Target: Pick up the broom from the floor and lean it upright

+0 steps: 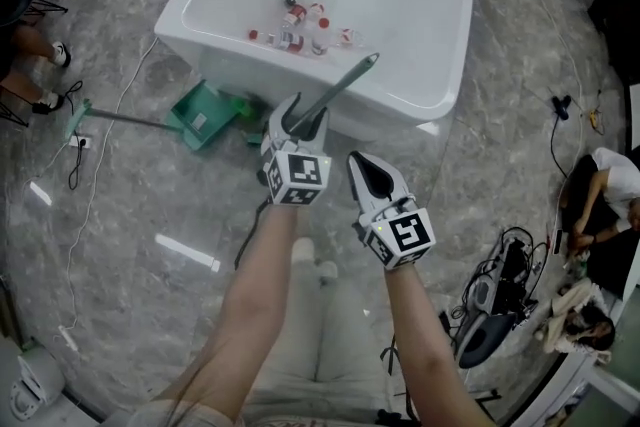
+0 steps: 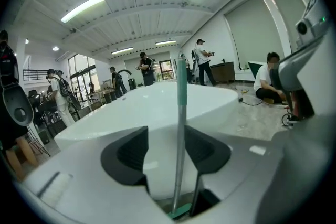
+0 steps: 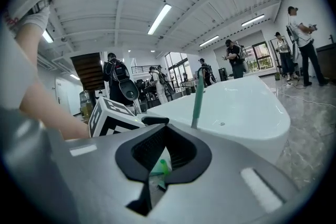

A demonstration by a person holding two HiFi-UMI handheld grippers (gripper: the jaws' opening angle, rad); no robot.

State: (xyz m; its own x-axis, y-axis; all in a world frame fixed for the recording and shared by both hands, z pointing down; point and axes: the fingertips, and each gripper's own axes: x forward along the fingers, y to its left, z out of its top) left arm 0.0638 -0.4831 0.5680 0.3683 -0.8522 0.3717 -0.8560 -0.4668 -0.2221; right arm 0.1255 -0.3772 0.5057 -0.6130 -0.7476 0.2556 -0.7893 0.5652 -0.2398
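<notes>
Green-tipped and grey-shafted, the broom [image 1: 335,93] is already off the marble floor [image 1: 150,215]. It stands steeply with its head down at the foot of the white bathtub [image 1: 400,100], by the tub's near wall, and its handle rises past the rim. Whether the handle actually rests against the rim I cannot tell.

The left gripper [image 1: 297,123] has its jaws parted around the shaft. The pole sits close to one pad with a clear gap at the other, so it is loosely caged, not clamped. The right gripper [image 1: 372,173], just beside it, has its jaws closed together on nothing.

The lift looks done. What seems left is confirming the lean holds and drawing the left jaws clear. A green dustpan [image 1: 203,115] lies nearby, along the tub's near wall.
</notes>
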